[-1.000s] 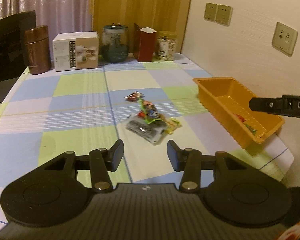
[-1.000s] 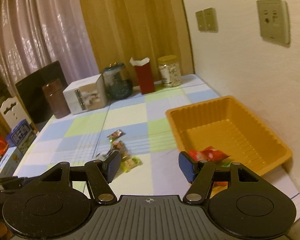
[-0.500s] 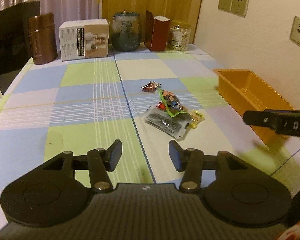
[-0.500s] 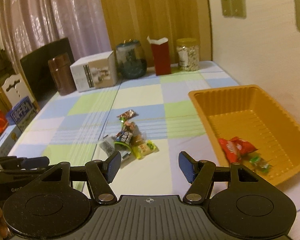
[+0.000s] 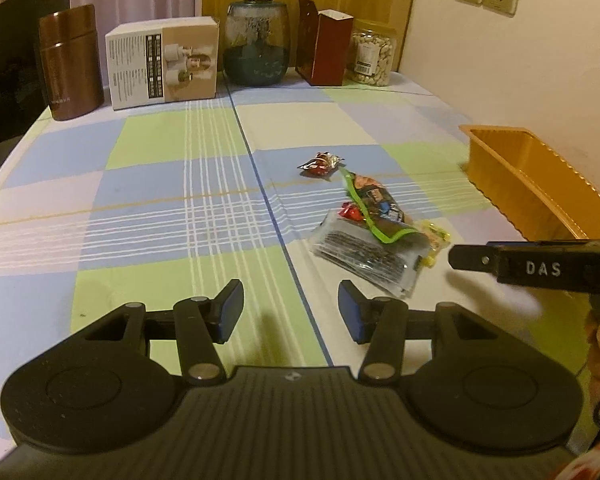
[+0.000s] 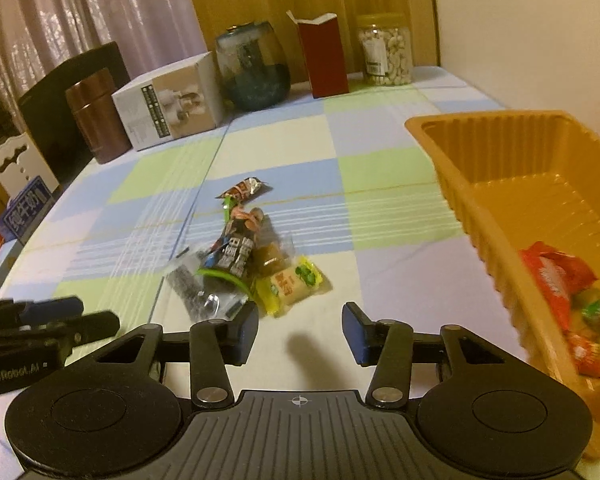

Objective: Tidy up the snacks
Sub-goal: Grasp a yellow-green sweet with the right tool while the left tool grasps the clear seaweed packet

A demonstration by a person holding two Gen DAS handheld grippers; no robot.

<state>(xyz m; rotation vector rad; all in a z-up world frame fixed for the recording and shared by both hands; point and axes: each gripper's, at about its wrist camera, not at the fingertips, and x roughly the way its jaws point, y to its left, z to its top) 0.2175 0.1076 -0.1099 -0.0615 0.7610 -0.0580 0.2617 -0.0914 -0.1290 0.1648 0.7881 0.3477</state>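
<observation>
Yellow snack packet [image 6: 292,285] lies lengthwise toward the empty, just-narrowed right hand-held gripper [image 6: 300,334].

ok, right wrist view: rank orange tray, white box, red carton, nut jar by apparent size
1. orange tray, nearest, so partly inflated
2. white box
3. red carton
4. nut jar
The last three stand in the back row, so that order is fair.

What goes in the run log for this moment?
left gripper: open, empty | right gripper: open, empty, jaws just closing | snack pile: on tablecloth | orange tray: holds some snacks
</observation>
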